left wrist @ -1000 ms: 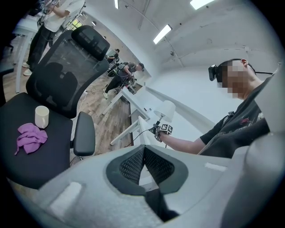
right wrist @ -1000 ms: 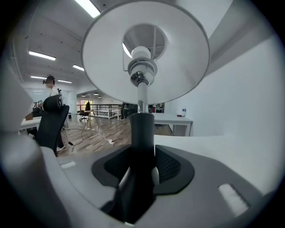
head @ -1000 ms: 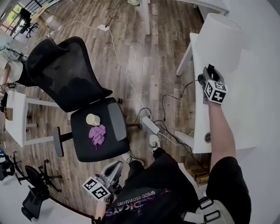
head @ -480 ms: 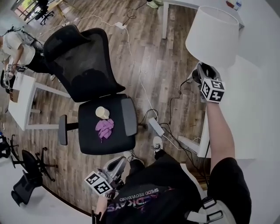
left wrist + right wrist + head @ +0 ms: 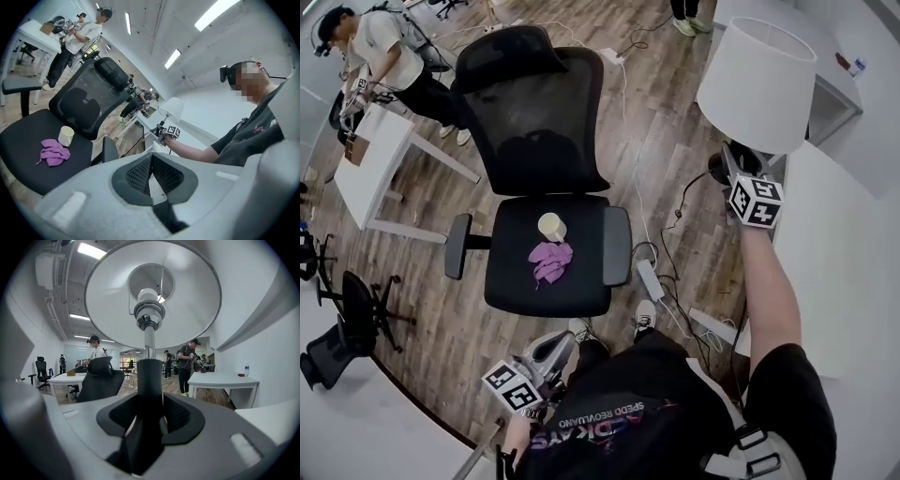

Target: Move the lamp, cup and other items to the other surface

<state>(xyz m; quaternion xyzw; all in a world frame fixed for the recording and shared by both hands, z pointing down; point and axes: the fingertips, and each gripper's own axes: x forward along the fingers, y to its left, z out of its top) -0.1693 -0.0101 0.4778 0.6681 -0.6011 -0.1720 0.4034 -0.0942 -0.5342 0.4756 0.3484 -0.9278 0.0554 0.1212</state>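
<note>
My right gripper is shut on the black stem of the lamp. Its white shade hangs above the floor, between the office chair and the white desk. In the right gripper view the stem stands upright between the pads of the right gripper, under the shade. A cream cup and a purple cloth lie on the chair seat. They also show as the cup and the cloth. My left gripper is low by my legs, shut and empty.
A power strip and cables trail over the wooden floor between chair and desk. A person stands by a small white table at the upper left. Other chairs stand at the left edge.
The lamp has come up off the white desk and moved left, out over the floor beside the chair, in the right gripper. The left gripper has barely shifted.
</note>
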